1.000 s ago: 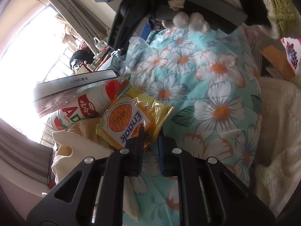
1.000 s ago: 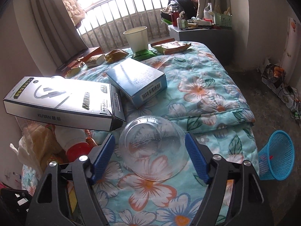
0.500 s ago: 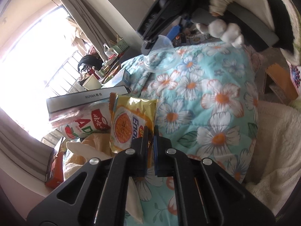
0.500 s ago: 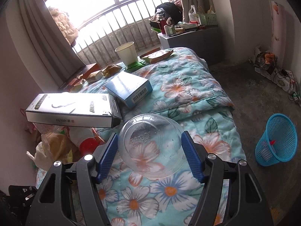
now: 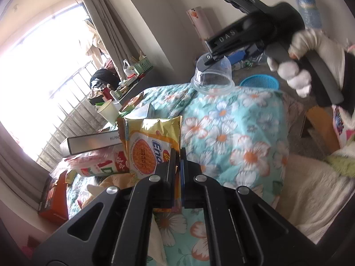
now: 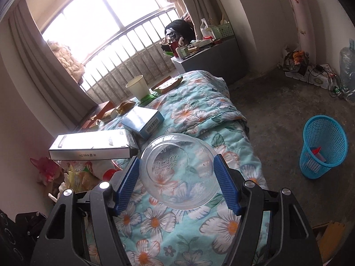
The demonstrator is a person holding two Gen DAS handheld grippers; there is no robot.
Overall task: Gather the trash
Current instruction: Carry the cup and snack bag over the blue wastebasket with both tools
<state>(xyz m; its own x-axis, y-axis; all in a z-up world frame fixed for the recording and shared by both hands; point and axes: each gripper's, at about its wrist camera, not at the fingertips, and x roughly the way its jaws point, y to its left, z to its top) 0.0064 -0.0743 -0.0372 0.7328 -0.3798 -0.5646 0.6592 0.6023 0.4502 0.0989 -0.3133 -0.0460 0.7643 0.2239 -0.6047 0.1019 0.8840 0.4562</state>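
my left gripper [image 5: 177, 155] has its jaws pressed together on the lower edge of a yellow crinkly snack packet [image 5: 150, 146] with an orange round biscuit printed on it, and the packet stands up above the bed. my right gripper [image 6: 177, 173] has its jaws spread wide around a clear plastic dome-shaped cup [image 6: 177, 170], the blue pads touching its sides, so it is pinched and lifted over the floral turquoise quilt [image 6: 199, 115].

around the packet things crowd close: behind it lies a long silver and black cardboard box [image 6: 93, 146], and under that a white plastic bottle with a red label [image 5: 99, 164] wrapped in a clear bag. a flat blue and white carton with a barcode [image 6: 143, 122] sits just beyond the long box, and a cream paper cup [image 6: 137, 87] stands further back by the window bars. an orange box [image 5: 53, 199] sits low at the bed's edge.

the round blue mesh waste basket [image 6: 321, 148] stands on the grey concrete floor, well apart from the bed, with a few bits already inside. a gloved hand [image 5: 299, 62] grips the right handle.
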